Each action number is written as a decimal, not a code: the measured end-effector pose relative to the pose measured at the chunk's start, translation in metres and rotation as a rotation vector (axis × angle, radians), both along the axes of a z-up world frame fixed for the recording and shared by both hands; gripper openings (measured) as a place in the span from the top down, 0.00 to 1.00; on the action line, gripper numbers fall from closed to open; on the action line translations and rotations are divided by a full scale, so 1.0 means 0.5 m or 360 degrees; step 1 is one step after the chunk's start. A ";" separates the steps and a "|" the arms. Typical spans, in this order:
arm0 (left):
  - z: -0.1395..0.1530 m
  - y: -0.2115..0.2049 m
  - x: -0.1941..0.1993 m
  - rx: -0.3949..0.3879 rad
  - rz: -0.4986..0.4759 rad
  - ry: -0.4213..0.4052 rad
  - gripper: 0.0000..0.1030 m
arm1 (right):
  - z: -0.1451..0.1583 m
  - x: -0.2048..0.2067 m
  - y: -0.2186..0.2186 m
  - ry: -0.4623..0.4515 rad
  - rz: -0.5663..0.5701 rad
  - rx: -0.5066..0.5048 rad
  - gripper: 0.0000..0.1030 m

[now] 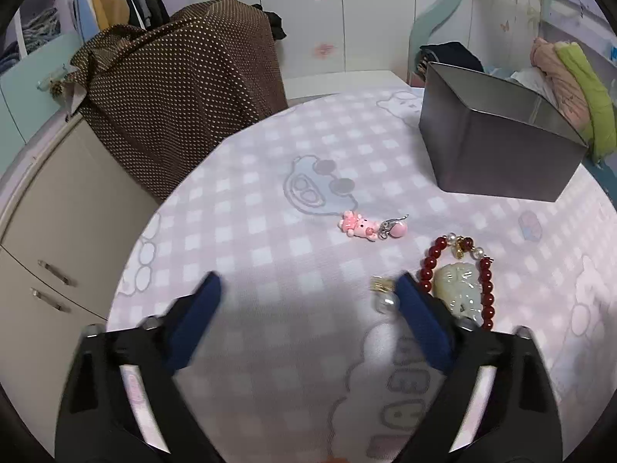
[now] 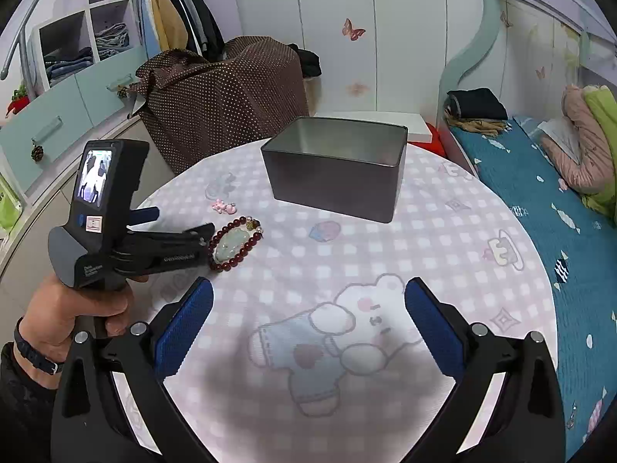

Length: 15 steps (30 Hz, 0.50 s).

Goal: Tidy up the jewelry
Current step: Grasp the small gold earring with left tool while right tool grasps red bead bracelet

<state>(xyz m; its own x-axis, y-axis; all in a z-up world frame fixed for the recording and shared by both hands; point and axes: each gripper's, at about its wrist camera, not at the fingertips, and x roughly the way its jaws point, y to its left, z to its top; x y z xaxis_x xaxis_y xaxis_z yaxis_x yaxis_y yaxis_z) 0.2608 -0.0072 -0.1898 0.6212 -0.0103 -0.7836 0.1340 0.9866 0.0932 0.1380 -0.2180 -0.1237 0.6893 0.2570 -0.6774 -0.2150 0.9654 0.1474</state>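
Note:
A dark red bead bracelet [image 1: 486,281] with a pale green jade pendant [image 1: 459,289] lies on the checked tablecloth; it also shows in the right wrist view [image 2: 236,260]. A pearl and gold earring [image 1: 385,295] lies just left of my left gripper's right finger [image 1: 418,316]. A pink charm [image 1: 364,227] lies farther ahead, also seen in the right wrist view [image 2: 223,206]. My left gripper [image 1: 308,285] is open and empty, low over the cloth. My right gripper [image 2: 308,289] is open and empty. A grey metal box [image 2: 335,166] stands open behind.
The box also shows at the right in the left wrist view [image 1: 497,150]. A brown dotted cloth [image 1: 173,88] covers something beyond the round table's edge. A bed [image 2: 559,208] lies to the right. Cupboards [image 1: 58,239] stand to the left.

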 end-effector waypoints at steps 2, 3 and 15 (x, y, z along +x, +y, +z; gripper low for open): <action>0.001 0.004 0.001 -0.0054 -0.0019 0.0013 0.30 | -0.002 0.004 0.000 0.0008 -0.0002 0.0003 0.07; 0.001 0.002 0.000 -0.0070 -0.0039 0.0014 0.37 | -0.003 0.007 0.001 0.0016 -0.0002 0.0004 0.07; 0.012 0.009 -0.026 -0.0213 -0.0171 0.0016 0.89 | -0.021 0.103 0.046 0.0125 0.0043 -0.0037 0.10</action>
<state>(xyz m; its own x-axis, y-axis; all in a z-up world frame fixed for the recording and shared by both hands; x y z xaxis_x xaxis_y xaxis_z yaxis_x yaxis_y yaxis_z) 0.2475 -0.0027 -0.1837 0.6027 -0.1808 -0.7772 0.2397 0.9700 -0.0398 0.1895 -0.1950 -0.1342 0.6270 0.2586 -0.7348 -0.2299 0.9627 0.1426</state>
